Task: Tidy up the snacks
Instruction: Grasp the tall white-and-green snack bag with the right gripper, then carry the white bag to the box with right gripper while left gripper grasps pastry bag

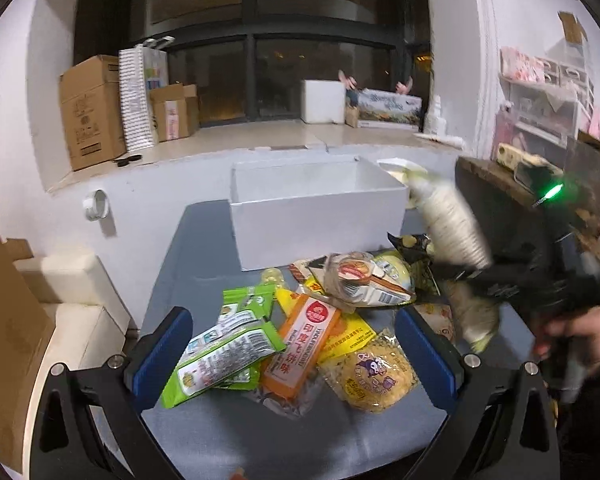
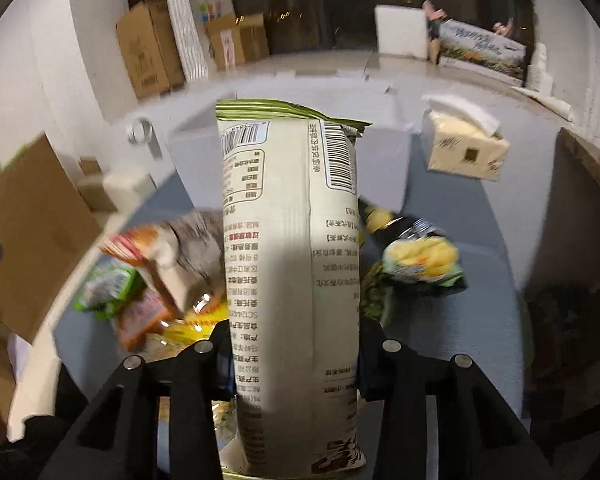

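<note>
Gripping tall cream foil packet (image 2: 292, 264)

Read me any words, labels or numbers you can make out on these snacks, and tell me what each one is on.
"YAOLEFURONGYU": small print along the edge of the orange packet in the pile; its large Chinese characters are not sharp enough to quote.
Tall cream bag held in the right gripper: two barcodes and mirrored Chinese print, too blurred to read.
Green packets: fine print too small.
Yellow round packet: cartoon label, lettering unreadable.
</note>
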`<state>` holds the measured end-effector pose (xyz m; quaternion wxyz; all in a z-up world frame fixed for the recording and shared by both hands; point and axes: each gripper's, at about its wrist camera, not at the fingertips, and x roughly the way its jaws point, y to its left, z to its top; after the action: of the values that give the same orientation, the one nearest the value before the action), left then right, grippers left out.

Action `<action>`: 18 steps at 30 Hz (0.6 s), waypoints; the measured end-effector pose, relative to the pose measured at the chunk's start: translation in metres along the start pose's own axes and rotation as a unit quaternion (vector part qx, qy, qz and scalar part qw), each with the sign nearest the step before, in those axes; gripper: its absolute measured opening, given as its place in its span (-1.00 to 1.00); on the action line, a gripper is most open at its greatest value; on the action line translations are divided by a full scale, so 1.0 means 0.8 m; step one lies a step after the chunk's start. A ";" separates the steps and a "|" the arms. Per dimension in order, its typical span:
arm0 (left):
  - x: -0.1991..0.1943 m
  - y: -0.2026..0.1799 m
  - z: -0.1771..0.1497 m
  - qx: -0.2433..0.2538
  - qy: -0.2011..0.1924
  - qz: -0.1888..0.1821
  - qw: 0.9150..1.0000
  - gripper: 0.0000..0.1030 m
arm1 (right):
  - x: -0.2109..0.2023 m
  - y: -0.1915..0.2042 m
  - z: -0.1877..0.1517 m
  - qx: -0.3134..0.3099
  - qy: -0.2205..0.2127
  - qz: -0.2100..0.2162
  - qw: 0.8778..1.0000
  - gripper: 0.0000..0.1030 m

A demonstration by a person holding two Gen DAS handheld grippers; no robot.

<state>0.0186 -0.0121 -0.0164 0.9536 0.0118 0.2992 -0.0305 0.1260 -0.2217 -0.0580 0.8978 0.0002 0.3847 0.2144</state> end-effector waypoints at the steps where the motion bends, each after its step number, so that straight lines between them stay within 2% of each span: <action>1: 0.006 -0.003 0.003 0.004 0.006 -0.006 1.000 1.00 | -0.014 -0.002 0.001 0.008 -0.013 0.008 1.000 -0.13; 6: 0.051 -0.030 0.022 0.026 0.032 -0.031 0.999 1.00 | -0.079 -0.008 -0.010 0.033 -0.067 0.024 0.997 -0.13; 12: 0.110 -0.077 0.038 0.073 0.063 -0.018 0.995 1.00 | -0.104 -0.003 -0.018 0.035 -0.083 0.018 0.996 -0.13; 18: 0.186 -0.096 0.051 0.096 0.136 0.017 0.986 1.00 | -0.107 -0.022 -0.025 0.053 -0.081 0.017 0.995 -0.13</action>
<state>0.1586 -0.0976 -0.0682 0.8990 0.1124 0.4213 -0.0410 0.0669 -0.2739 -0.0157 0.9211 0.0722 0.3212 0.2078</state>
